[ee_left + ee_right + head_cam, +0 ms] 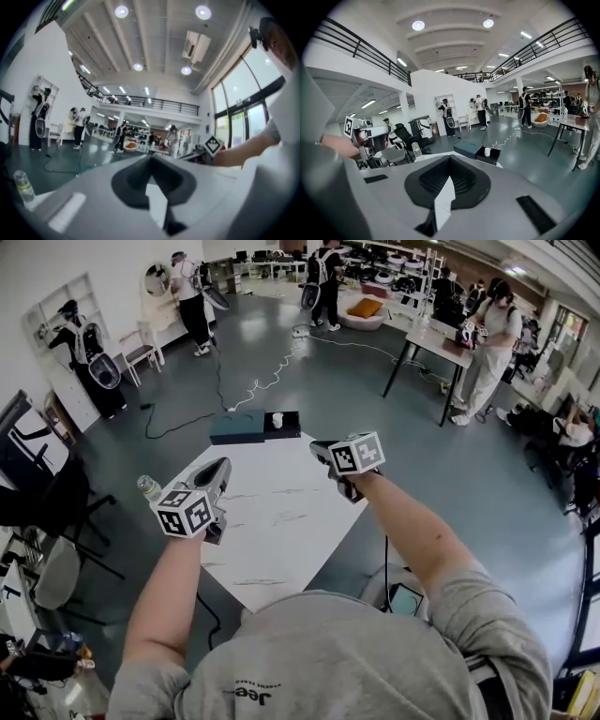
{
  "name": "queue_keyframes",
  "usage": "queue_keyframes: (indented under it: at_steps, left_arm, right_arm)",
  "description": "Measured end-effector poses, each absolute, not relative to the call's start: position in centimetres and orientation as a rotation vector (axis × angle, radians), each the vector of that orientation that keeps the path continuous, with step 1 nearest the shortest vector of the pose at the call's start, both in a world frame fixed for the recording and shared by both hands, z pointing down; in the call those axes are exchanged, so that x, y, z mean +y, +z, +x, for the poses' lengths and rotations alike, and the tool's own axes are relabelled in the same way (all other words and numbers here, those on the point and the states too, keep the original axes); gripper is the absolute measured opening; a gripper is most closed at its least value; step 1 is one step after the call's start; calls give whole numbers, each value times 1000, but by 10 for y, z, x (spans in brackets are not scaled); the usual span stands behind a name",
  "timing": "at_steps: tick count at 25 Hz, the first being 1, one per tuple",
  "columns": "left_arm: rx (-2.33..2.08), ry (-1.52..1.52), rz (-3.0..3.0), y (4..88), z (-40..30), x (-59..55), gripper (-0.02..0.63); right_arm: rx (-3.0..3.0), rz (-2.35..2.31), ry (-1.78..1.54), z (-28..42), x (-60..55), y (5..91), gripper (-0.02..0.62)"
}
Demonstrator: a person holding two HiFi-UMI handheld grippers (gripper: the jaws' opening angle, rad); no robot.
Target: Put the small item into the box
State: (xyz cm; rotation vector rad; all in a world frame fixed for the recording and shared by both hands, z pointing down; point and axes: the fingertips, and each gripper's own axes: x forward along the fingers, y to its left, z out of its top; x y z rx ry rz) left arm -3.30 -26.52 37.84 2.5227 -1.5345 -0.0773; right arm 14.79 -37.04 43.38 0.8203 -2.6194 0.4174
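A small white item (pixel 277 419) stands upright on the black half of a box (pixel 285 426) at the far end of the white table (pixel 281 531); a teal half (pixel 236 427) lies beside it. The right gripper view shows the same item (pixel 487 152) and box (pixel 492 157) ahead, some way off. My left gripper (pixel 222 465) hovers over the table's left edge, held level, jaws shut with nothing between them. My right gripper (pixel 317 446) hangs over the table's right side, nearer the box, also shut and empty. Both stay well short of the box.
A clear plastic bottle (pixel 148 487) stands at the table's left edge beside the left gripper. Dark office chairs (pixel 47 502) crowd the left side. Several people (pixel 192 296) stand around the hall, with a black-legged table (pixel 436 343) at the far right and a white cable (pixel 272 376) on the floor.
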Motion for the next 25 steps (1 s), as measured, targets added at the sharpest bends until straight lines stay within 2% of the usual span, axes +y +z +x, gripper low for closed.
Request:
queue_keyframes:
  at_steps: [10, 25]
  left_arm:
    - [-1516, -126, 2546, 379, -46, -210, 5]
    - [-1400, -123, 2586, 412, -115, -130, 5]
  right_arm:
    - [-2636, 810, 402, 149, -312, 447, 9]
    - [-2669, 831, 345, 78, -219, 453, 8]
